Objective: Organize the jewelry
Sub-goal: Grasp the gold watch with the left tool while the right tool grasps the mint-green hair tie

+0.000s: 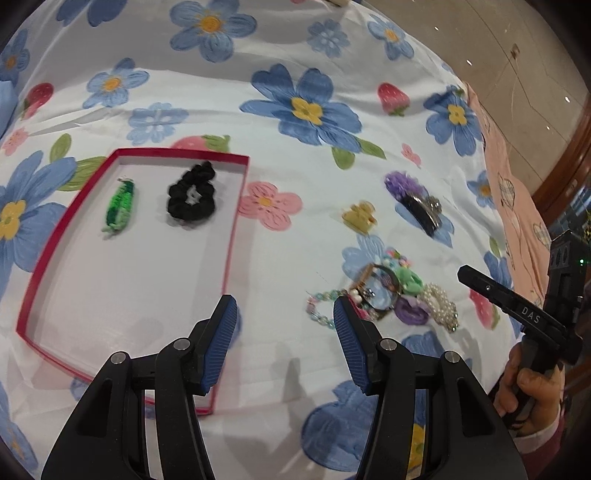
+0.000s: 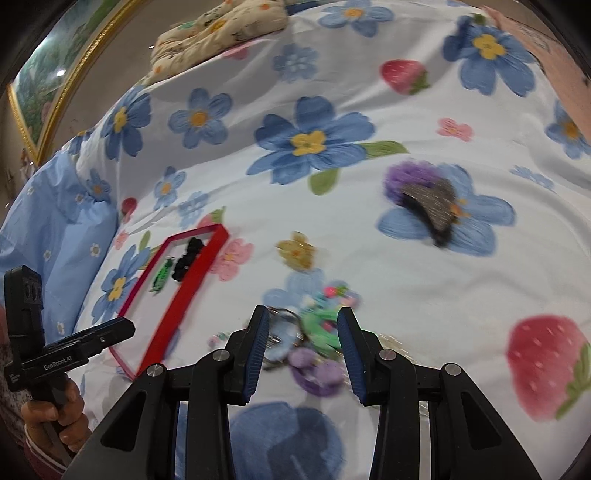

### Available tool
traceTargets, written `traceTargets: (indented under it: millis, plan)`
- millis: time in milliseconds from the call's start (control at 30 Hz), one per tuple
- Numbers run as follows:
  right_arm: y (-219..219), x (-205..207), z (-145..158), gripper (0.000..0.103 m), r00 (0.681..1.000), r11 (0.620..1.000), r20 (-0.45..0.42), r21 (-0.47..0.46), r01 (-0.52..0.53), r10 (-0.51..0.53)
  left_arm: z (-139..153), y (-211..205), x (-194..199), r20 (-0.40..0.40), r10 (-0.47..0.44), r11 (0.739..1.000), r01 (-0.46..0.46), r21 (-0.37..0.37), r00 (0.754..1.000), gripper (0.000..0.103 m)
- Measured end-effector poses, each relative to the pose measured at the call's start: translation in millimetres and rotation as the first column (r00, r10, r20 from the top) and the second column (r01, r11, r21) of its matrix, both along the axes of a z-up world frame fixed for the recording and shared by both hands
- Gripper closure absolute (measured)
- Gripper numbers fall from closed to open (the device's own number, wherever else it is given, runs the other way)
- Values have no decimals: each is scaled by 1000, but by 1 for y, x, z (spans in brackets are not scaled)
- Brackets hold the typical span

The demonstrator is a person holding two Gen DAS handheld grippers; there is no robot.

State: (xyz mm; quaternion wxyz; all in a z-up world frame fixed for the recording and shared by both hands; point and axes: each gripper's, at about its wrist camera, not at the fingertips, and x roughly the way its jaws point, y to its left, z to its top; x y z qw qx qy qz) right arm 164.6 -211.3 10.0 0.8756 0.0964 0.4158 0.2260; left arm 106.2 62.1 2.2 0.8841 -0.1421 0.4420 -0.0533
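A red-rimmed white tray [image 1: 236, 206] lies on the flowered bedsheet and holds a green hair tie [image 1: 120, 208] and a black scrunchie [image 1: 192, 195]. To its right lie a yellow claw clip [image 1: 360, 218], a purple and black hair clip [image 1: 417, 201] and a jumbled pile of jewelry [image 1: 391, 295]. My left gripper [image 1: 284, 317] is open and empty between the tray and the pile. My right gripper [image 2: 301, 325] is open just above the pile [image 2: 314, 332]. The tray [image 2: 184, 291] also shows in the right wrist view.
A pink cloth [image 1: 517, 192] lies along the bed's right edge, with floor beyond. A light blue pillow [image 2: 55, 229] sits left of the tray and a patterned cushion [image 2: 218, 29] lies at the far edge. A framed picture [image 2: 48, 85] stands behind.
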Motion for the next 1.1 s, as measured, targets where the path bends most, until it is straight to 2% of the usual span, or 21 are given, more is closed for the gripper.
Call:
traceTargets:
  millis: [267, 667, 967, 1100]
  plan:
    - [-19, -6, -12, 62, 1000, 1000, -28, -16, 15, -15, -6, -27, 12, -26, -68, 997, 69, 28, 997, 49]
    - [-8, 2, -26, 62, 997, 997, -64, -50, -55, 52, -15, -40, 31, -61, -122, 990, 126, 66, 991, 49]
    - [4, 22, -39, 63, 989, 987, -93, -106, -121, 111, -27, -73, 75, -94, -233, 964, 243, 110, 968, 49]
    - [8, 32, -46, 65, 985, 981, -114, -131, -146, 131, -36, -87, 89, -115, -256, 952, 271, 140, 960, 50]
